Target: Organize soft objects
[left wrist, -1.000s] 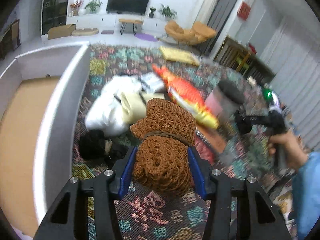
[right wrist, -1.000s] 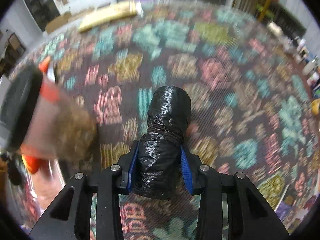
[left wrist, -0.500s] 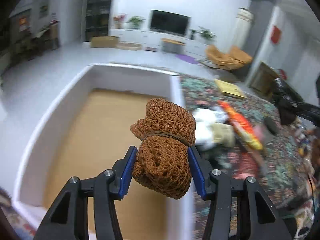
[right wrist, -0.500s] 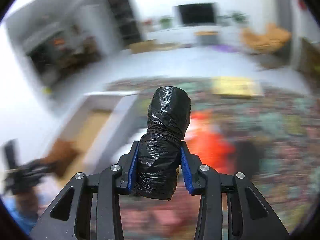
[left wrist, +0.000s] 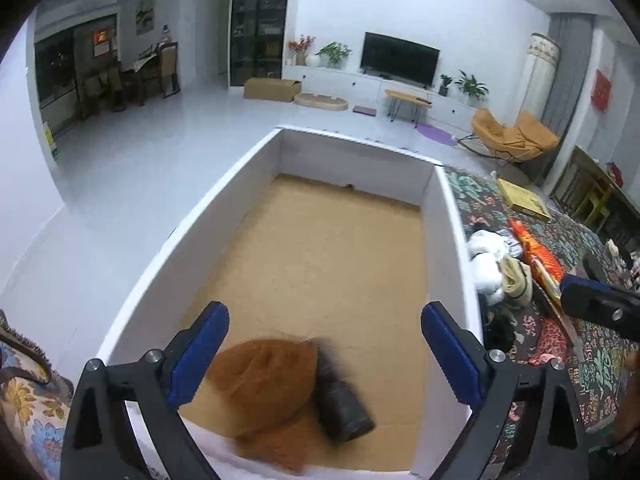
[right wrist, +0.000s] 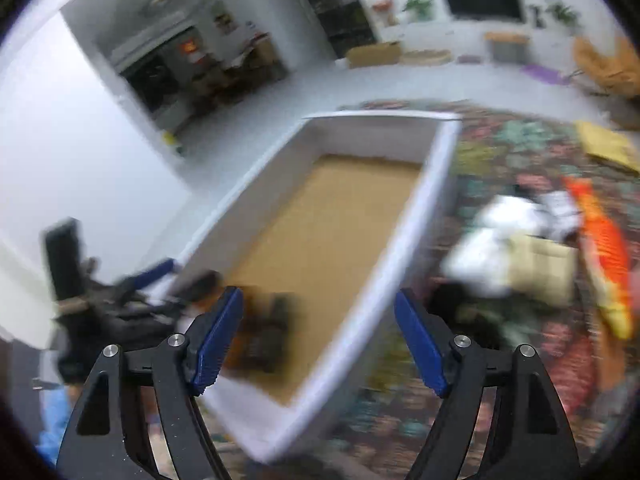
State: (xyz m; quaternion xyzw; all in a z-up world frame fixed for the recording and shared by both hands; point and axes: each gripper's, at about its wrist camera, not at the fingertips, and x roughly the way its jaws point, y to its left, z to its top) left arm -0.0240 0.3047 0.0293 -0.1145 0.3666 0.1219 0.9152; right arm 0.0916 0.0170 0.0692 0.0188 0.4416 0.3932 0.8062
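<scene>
A large white box (left wrist: 450, 240) with a brown floor lies below both grippers. In its near end lie a brown knit bundle (left wrist: 264, 384) and, touching it on the right, a black plastic-wrapped roll (left wrist: 340, 400), both blurred. My left gripper (left wrist: 324, 340) hangs above them, its jaws opening, nothing between the pads. My right gripper (right wrist: 320, 332) is over the box's (right wrist: 424, 216) near right corner, jaws opening and empty; the black roll (right wrist: 268, 336) shows blurred beneath it. The right gripper's tip (left wrist: 600, 312) enters the left wrist view from the right.
Right of the box, on a patterned rug (left wrist: 600, 368), lies a pile: a white bundle (left wrist: 486, 264), a cream cloth (left wrist: 516, 284), an orange fish toy (left wrist: 538, 252), something black (left wrist: 496, 328). A yellow flat pad (left wrist: 522, 200) lies farther off. White floor spreads left of the box.
Both grippers swung from the rug to over the box, then opened. The brown bundle and the black roll left the jaws and now lie in the box's near end.
</scene>
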